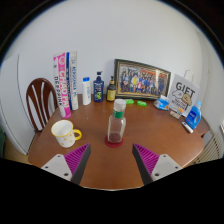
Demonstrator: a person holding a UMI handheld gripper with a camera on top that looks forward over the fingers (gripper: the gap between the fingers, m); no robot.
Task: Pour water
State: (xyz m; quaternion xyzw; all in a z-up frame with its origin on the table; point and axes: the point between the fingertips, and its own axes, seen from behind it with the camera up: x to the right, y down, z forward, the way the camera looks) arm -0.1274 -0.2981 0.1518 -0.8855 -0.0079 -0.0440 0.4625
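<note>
1. We start at our gripper [112, 160]: its two fingers are spread wide with the pink pads facing inward, and nothing sits between them. We hold nothing.
2. Straight ahead, on the line between the fingers but beyond their tips, stands the water bottle [117, 124]. It is upright on the round wooden table [110, 170], its long axis vertical, pale cap on top.
3. We judge that the coming move turns on this: the bottle lies dead ahead, so a straight push forward should bring the fingers to either side of its body.
4. Off to the left of the bottle, well apart from it, sits the yellow mug [65, 132], the likely target for pouring.
5. Beyond these, books, smaller bottles and a framed picture [141, 79] line the table's far edge.
</note>
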